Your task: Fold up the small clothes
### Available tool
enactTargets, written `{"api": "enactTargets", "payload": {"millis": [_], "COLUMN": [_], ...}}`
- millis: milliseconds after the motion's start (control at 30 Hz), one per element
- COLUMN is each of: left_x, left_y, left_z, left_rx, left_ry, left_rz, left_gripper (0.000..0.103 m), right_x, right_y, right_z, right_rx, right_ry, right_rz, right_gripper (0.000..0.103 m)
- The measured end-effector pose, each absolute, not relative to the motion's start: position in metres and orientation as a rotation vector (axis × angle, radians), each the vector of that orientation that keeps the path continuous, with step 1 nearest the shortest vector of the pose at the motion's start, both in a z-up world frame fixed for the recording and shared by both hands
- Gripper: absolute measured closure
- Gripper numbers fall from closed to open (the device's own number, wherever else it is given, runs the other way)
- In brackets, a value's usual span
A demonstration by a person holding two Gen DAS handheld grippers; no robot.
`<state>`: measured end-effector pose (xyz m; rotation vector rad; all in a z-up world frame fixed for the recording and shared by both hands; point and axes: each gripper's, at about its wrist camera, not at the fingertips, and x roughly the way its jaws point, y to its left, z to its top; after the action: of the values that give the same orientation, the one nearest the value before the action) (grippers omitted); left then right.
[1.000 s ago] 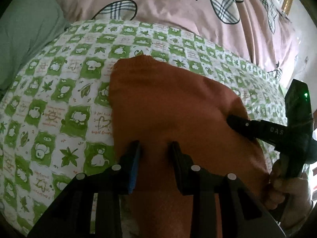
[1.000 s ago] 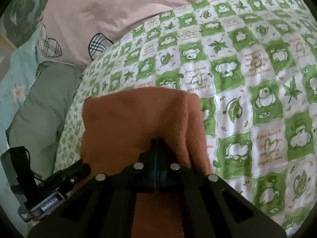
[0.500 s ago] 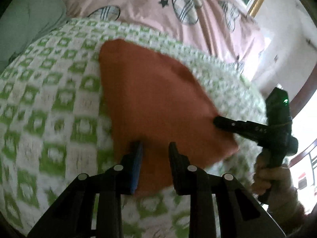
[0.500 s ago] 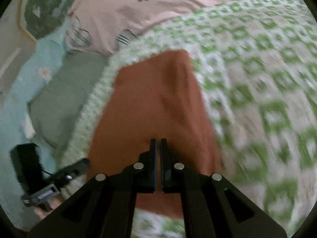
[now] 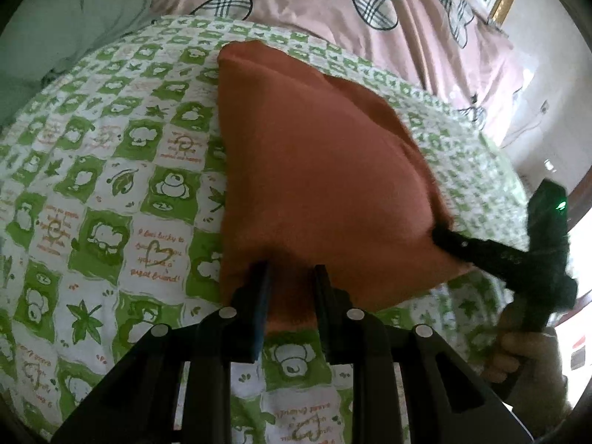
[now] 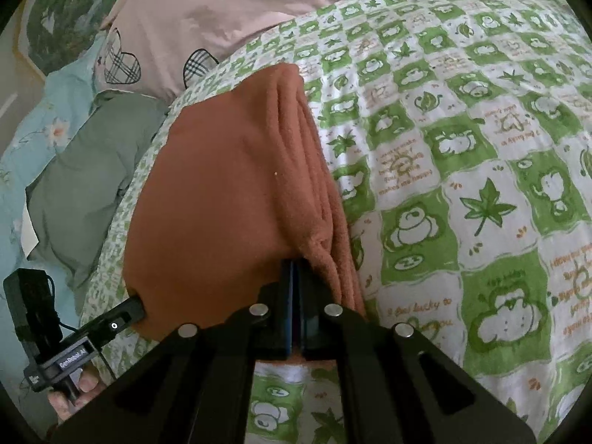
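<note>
A folded orange garment [image 5: 318, 170] lies on the green-and-white patterned bedspread [image 5: 111, 192]. My left gripper [image 5: 292, 270] is partly closed with the garment's near edge between its fingers, near the left corner. My right gripper [image 6: 294, 264] is shut on the near right corner of the same garment [image 6: 222, 199], whose stacked layers show along the right side. In the left wrist view the right gripper [image 5: 444, 236] pinches the garment's right corner. In the right wrist view the left gripper [image 6: 137, 305] sits at the garment's left corner.
Pink bedding with plaid hearts and stars [image 5: 333, 7] lies at the far side. A grey-green pillow [image 6: 85, 181] and pale blue floral cloth [image 6: 37, 125] lie to the left. The bedspread [image 6: 481, 185] stretches out to the right.
The garment has been pulled toward me and laid flatter; both grippers moved back with its near edge. The right gripper's jaws stay shut on it.
</note>
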<state>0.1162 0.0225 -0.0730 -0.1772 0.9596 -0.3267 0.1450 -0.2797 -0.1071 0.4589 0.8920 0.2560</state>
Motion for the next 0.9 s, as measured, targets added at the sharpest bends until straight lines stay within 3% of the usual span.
{"api": "enactTargets", "payload": {"millis": [233, 300, 367, 467, 500, 567, 600, 633, 900], "left_x": [0.1, 0.091, 0.08, 0.067, 0.063, 0.054, 0.05, 0.046, 0.016], "left_y": [0.029, 0.033, 0.036, 0.045, 0.047, 0.054, 0.057, 0.059, 0.07], "left_z": [-0.059, -0.052, -0.047, -0.043, -0.043, -0.042, -0.042, -0.041, -0.049], "left_rx": [-0.191, -0.177, -0.145, -0.127, -0.125, -0.128, -0.129, -0.126, -0.054], "left_ry": [0.951, 0.931, 0.91, 0.892, 0.896, 0.898, 0.896, 0.896, 0.907], "left_rz": [-0.294, -0.275, -0.219, -0.159, -0.151, -0.134, -0.127, -0.119, -0.037], "left_gripper": [0.079, 0.071, 0.045, 0.038, 0.037, 0.032, 0.032, 0.028, 0.02], "right_x": [0.134, 0.126, 0.116, 0.104, 0.102, 0.094, 0.09, 0.085, 0.054], "right_y": [-0.274, -0.273, -0.271, -0.267, -0.266, -0.26, -0.258, -0.255, -0.228], "right_z": [-0.097, -0.089, -0.08, -0.073, -0.072, -0.069, -0.068, -0.066, -0.067], "right_rx": [0.407, 0.395, 0.379, 0.357, 0.349, 0.323, 0.317, 0.31, 0.173], "right_ry": [0.902, 0.894, 0.88, 0.867, 0.867, 0.867, 0.863, 0.848, 0.848], "right_rz": [0.22, 0.221, 0.223, 0.228, 0.23, 0.225, 0.227, 0.239, 0.275], "right_gripper": [0.099, 0.099, 0.098, 0.096, 0.092, 0.072, 0.054, 0.046, 0.039]}}
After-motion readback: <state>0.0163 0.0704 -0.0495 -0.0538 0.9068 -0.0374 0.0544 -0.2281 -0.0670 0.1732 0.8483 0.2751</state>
